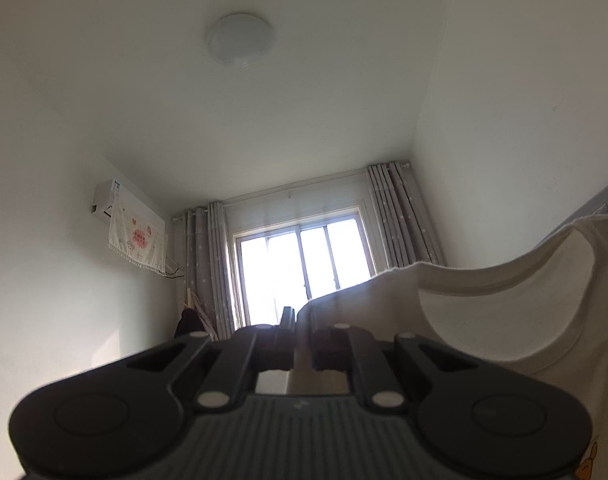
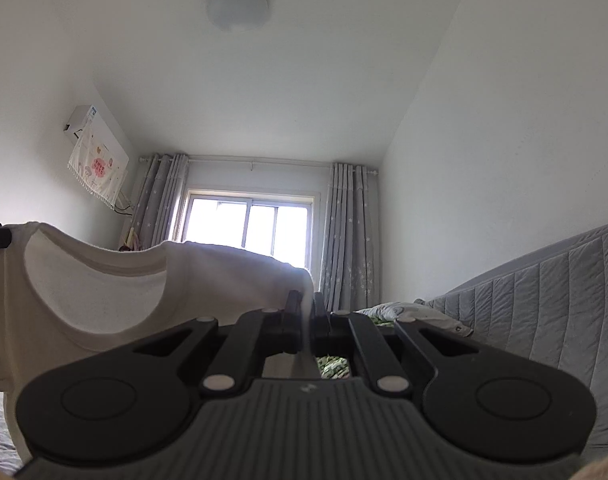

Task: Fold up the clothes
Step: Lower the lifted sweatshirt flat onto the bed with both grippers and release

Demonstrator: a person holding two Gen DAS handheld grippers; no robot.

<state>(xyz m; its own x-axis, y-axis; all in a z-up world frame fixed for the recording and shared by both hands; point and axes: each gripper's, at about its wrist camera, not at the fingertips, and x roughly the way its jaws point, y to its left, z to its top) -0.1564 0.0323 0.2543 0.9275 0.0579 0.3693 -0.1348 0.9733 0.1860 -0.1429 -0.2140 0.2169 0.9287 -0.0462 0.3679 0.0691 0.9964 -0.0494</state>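
Note:
A cream white shirt [image 1: 484, 312] hangs in the air, stretched between my two grippers, its round neckline sagging in the middle. In the left wrist view my left gripper [image 1: 300, 320] is shut on the shirt's shoulder edge, the cloth pinched between the black fingers. In the right wrist view my right gripper [image 2: 304, 300] is shut on the other shoulder of the same shirt [image 2: 96, 300], which runs off to the left. A small orange cartoon print [image 1: 588, 464] shows low on the shirt. Both grippers tilt upward toward the ceiling.
Ahead is a bright window [image 2: 248, 228] with grey curtains [image 2: 348, 236] on both sides. An air conditioner [image 2: 96, 152] hangs on the left wall. A grey quilted headboard [image 2: 544, 300] and bedding with a pillow [image 2: 408, 312] lie to the right.

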